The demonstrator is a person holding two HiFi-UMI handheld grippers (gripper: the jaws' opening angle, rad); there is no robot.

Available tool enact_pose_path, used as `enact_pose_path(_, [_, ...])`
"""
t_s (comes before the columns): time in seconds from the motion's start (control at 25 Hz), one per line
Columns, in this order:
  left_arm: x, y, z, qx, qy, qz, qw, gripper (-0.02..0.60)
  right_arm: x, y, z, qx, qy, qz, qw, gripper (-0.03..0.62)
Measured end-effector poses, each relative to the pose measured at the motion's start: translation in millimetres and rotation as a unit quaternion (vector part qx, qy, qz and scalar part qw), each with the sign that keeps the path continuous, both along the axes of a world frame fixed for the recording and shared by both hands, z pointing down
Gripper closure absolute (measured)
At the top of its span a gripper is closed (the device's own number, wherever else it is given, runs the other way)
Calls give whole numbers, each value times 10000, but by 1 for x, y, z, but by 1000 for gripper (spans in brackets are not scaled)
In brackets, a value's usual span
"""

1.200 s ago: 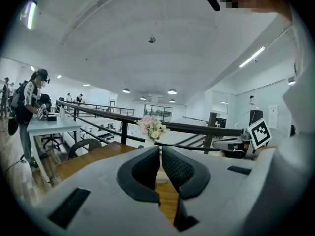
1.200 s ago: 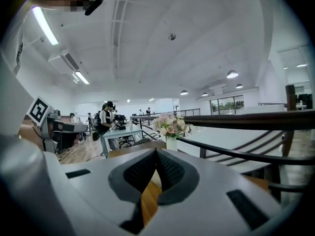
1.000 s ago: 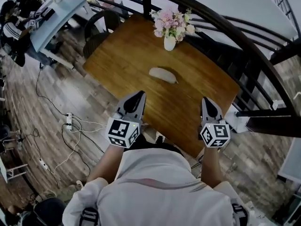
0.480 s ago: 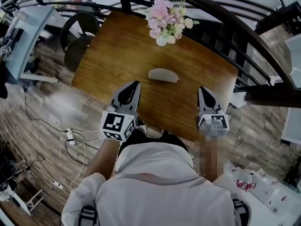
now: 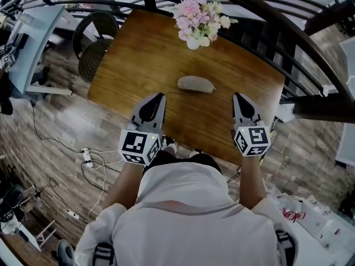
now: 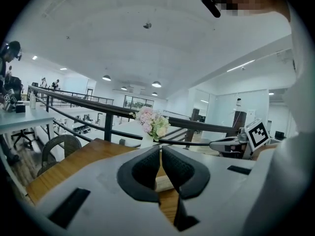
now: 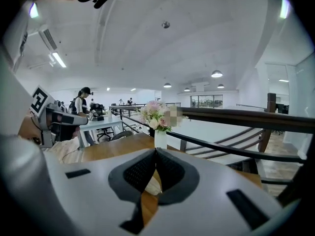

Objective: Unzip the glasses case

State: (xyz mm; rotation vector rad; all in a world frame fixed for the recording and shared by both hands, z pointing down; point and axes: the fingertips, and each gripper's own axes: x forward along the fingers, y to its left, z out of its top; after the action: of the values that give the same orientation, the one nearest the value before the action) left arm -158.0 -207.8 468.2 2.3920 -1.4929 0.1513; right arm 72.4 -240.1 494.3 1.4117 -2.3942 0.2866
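we hold the left claw (image 5: 159,96) and the right claw (image 5: 238,96) side by side over the near edge of the wooden surface (image 5: 141,57), both pointing toward its far side. the glasses case (image 5: 196,83), a pale grey oval pouch, lies flat near the middle of the surface, ahead of both claws and between their lines, touched by neither. in the left gripper view the left claw (image 6: 161,148) has its dark pads drawn together with only a thin slit between them, and nothing is caught there; a pale strip of the case (image 6: 164,183) shows through the gap lower down, lying on the wood beyond. in the right gripper view the right claw (image 7: 155,150) is likewise closed, tips meeting, empty, with the case (image 7: 153,185) seen past it. a vase of pink flowers (image 5: 198,25) stands at the far edge of the surface, well behind the case, in front of a dark curved railing (image 5: 266,22). a round chair (image 5: 91,49) sits off the surface's left corner, and cables (image 5: 89,159) trail over the plank floor (image 5: 50,126) on our left.
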Motion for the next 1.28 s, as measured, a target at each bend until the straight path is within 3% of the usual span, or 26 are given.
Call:
enact_pose_path(0.16, [11,3,0,-41,2,-23,10000,557,1,-3,3,-50,77,-291,9995,461])
enact_pose_path(0.36, [16,4,0,-81,4,-76,9999,557,-11,-2,20,-304,481,-948,9939,264])
enact_pose_path(0.44, [17,3,2,-112,-10,-99,9999,557,-16,-3,31,-390,792,-1219,9886,222])
enact_pose_path(0.68, [19,5,11,-234,-19,-189,9995,557,-33,-14,82,-659,1564,-1967,9657,214])
enact_pose_path(0.96, [7,14,29,-489,-88,-378,9981,557,-56,-40,173,-886,2628,-2667,9230,217])
enact_pose_path(1.08, [3,17,35,-567,-135,-410,9975,557,-62,-47,202,-1013,2896,-2865,9076,219])
enact_pose_path(1.28, [-3,20,41,-670,-169,-472,9965,557,-70,-55,226,-1131,3117,-3012,8941,227])
